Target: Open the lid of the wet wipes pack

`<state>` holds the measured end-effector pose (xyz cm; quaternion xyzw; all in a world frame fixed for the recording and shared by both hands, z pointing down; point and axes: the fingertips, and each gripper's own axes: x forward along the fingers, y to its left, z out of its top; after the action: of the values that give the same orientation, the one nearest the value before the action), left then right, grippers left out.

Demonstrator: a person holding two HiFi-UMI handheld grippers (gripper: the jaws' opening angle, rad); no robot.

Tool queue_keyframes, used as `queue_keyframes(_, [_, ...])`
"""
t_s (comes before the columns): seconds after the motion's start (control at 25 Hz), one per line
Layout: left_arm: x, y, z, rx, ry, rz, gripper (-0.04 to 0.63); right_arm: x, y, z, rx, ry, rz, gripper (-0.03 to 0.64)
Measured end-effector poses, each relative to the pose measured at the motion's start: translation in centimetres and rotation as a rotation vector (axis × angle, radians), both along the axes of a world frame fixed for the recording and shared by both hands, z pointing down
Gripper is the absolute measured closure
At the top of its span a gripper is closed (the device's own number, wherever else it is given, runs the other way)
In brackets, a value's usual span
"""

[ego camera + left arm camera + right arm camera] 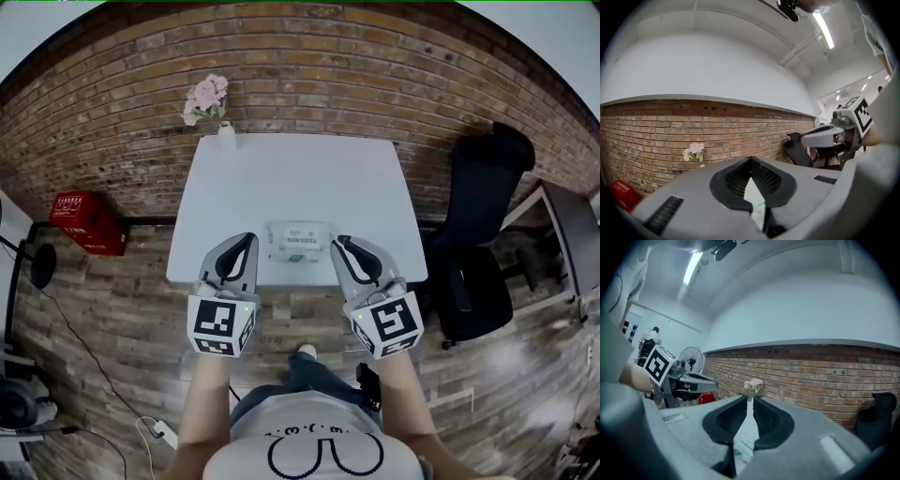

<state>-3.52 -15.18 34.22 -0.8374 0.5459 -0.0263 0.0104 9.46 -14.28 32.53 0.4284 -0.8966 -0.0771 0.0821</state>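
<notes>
White tabletop (281,187) holds the wet wipes pack (298,239); your left gripper (249,238), closed empty, and right gripper (339,243), jaws barely parted on nothing, flank that pack.

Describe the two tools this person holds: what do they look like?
The left gripper and right gripper are pale grey shells with black ribbed pads and a cube of black-and-white square markers. The person wears a white T-shirt.
</notes>
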Motion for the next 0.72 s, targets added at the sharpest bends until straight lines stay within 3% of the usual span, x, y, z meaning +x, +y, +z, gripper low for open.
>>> queue_keyframes(0.16, [0.4,-4.1,0.7,-0.032,0.011,-0.052,0.597,0.6,-4.4,0.8,-0.036,-0.006,-0.053,0.519])
queue_keyframes(0.24, [0.4,-5.6,1.1,-0.05,0.029,-0.072,0.587,0.6,-6.1,1.3,-0.059,-0.011,-0.076,0.436])
queue_keyframes(0.28, [0.5,-6.3,1.4,-0.061,0.035,-0.07,0.556,0.5,-6.8,1.7,-0.07,-0.01,-0.085,0.411])
queue_keyframes(0.4, [1.1,-7.9,2.6,-0.102,0.04,-0.033,0.382,0.5,-8.7,2.8,-0.1,-0.004,-0.104,0.352])
queue_keyframes(0.48, [1.4,-8.6,3.6,-0.124,0.028,-0.003,0.343,0.5,-9.8,3.5,-0.115,0.0,-0.106,0.347])
queue_keyframes(0.72, [1.6,-10.4,6.1,-0.177,0.01,0.074,0.341,0.3,-11.9,5.8,-0.171,0.037,-0.122,0.342])
